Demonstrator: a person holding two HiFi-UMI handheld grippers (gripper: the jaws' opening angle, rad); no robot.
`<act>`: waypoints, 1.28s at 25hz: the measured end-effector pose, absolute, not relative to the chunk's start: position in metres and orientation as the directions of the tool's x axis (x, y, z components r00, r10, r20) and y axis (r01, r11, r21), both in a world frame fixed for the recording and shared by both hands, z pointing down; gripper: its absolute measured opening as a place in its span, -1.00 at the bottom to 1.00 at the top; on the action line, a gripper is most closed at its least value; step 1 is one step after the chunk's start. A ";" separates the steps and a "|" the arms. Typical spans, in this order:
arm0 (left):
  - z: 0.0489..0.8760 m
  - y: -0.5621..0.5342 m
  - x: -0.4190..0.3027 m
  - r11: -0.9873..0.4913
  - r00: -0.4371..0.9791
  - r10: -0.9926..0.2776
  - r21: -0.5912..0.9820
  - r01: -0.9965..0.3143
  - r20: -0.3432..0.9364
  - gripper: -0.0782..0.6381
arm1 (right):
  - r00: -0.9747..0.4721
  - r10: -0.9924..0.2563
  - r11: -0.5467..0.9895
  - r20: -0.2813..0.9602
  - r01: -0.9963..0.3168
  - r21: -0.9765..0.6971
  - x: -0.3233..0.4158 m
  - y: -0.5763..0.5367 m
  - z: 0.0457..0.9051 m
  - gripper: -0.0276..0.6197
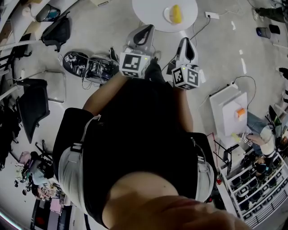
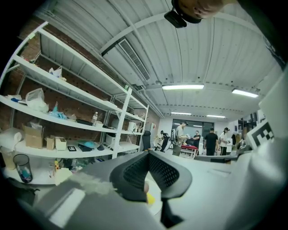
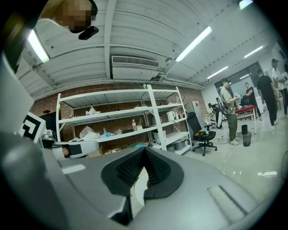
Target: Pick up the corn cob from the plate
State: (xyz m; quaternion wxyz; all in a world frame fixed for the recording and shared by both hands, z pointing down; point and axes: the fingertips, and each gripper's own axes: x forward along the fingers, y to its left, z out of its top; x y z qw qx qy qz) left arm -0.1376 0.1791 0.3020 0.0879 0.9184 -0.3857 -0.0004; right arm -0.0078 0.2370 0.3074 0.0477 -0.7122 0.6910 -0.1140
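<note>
Yellow against white, the corn cob (image 1: 176,13) lies on a plate (image 1: 166,15) on the round white bench (image 1: 148,10) at the top of the head view, ahead of both claws and well apart from them; the left claw (image 1: 147,28) points up the picture towards the bench's near edge, with the cob ahead of it and off to its right; the right claw (image 1: 186,42) sits a little further back, with the cob almost straight ahead and slightly to its left; neither is plainly the nearer, though I judge the right one better lined up; the cob's long axis seems to run away from the person, roughly along the line of reach, so jaws that part sideways could straddle its width by coming in along its length; which end is thicker is too small to tell. In the left gripper view the left claw (image 2: 147,152) has its jaw tips meeting at the far end with nothing gripped; low in the slot between the pads a sliver of the corn cob (image 2: 150,199) shows on white, so the cob lies ahead of and below this claw's line. In the right gripper view the right claw (image 3: 144,149) is likewise closed and empty; only a pale strip shows through its slot, no yellow; I judge that whichever claw goes in must first spread its jaws.
</note>
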 end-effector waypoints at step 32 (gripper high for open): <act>0.323 0.100 -0.010 -0.593 0.609 -0.779 0.142 -0.793 0.146 -0.76 | -0.098 -0.983 0.052 0.153 -0.959 -0.279 0.112 0.142 0.343 -0.89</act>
